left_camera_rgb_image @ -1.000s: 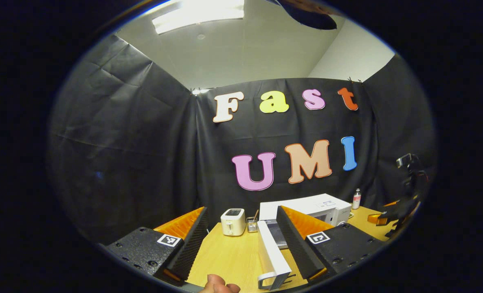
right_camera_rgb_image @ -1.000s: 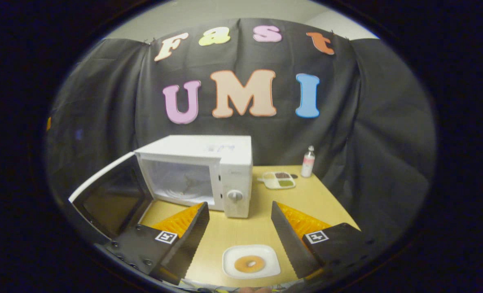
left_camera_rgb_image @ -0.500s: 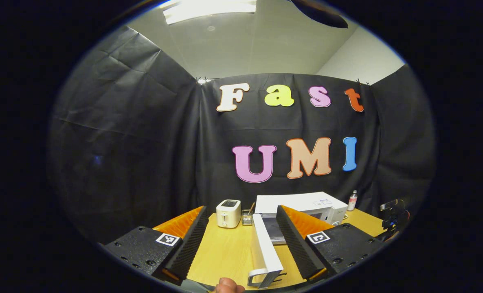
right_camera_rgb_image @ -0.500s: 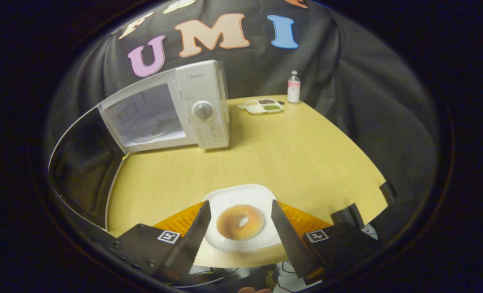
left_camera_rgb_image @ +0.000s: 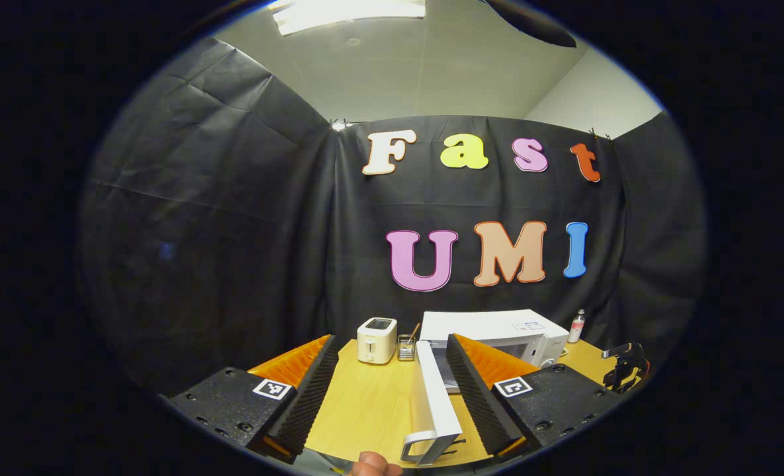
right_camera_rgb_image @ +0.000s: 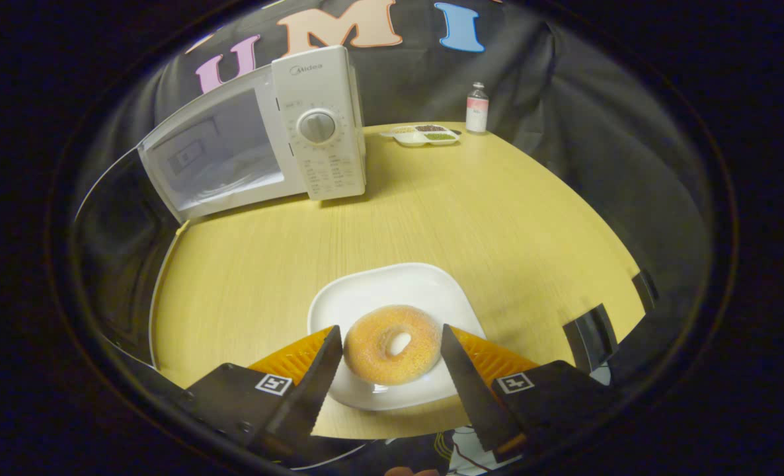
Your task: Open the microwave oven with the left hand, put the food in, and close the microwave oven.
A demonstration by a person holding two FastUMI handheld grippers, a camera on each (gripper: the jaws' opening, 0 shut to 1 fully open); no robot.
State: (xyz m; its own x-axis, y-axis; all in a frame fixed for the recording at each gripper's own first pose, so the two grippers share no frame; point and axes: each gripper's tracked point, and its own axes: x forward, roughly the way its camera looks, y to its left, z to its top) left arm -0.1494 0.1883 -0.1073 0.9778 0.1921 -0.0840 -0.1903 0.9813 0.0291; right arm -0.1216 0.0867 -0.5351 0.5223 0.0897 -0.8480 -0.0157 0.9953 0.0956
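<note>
The white microwave stands at the table's far left with its door swung wide open and its cavity showing. A glazed doughnut lies on a white square plate near the table's front edge. My right gripper is open, its two fingers flanking the doughnut on either side, just above the plate. In the left gripper view, the microwave sits beyond the open door, whose handle is near the bottom. My left gripper is open, with nothing between its fingers.
A white toaster and a small wire holder stand left of the microwave. A small bottle and a divided dish sit at the table's far right. Bare yellow tabletop lies between plate and microwave. A fingertip shows low.
My right gripper has dropped and tilted down toward the plate, so the doughnut now lies between its fingers. The left gripper has drifted slightly; the door stays open.
</note>
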